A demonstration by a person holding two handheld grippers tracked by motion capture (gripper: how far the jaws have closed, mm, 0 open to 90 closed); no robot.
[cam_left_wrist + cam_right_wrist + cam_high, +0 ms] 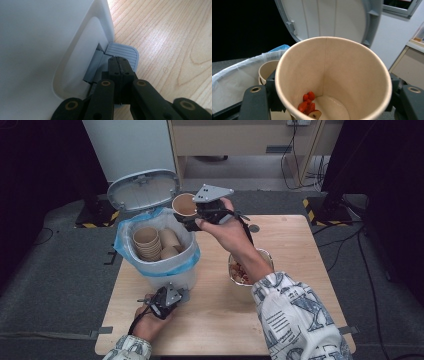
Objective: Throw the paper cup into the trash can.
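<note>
At upper centre, a paper cup (pixel 184 205) (red bits inside) is grasped by the right gripper (pixel 192 220) above the bin (pixel 172 265); lower left, the left gripper (pixel 119 65) is clenched on the pedal (pixel 123 51).

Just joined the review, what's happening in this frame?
A person is clearing paper cups into a pedal bin. The left hand-held gripper, jaws shut, presses the bin's pedal, and the lid stands open. The right hand-held gripper holds a paper cup over the bin's rim, with red food scraps in its bottom. Stacked cups already sit in the blue liner. A bowl of food waits on the table.
</note>
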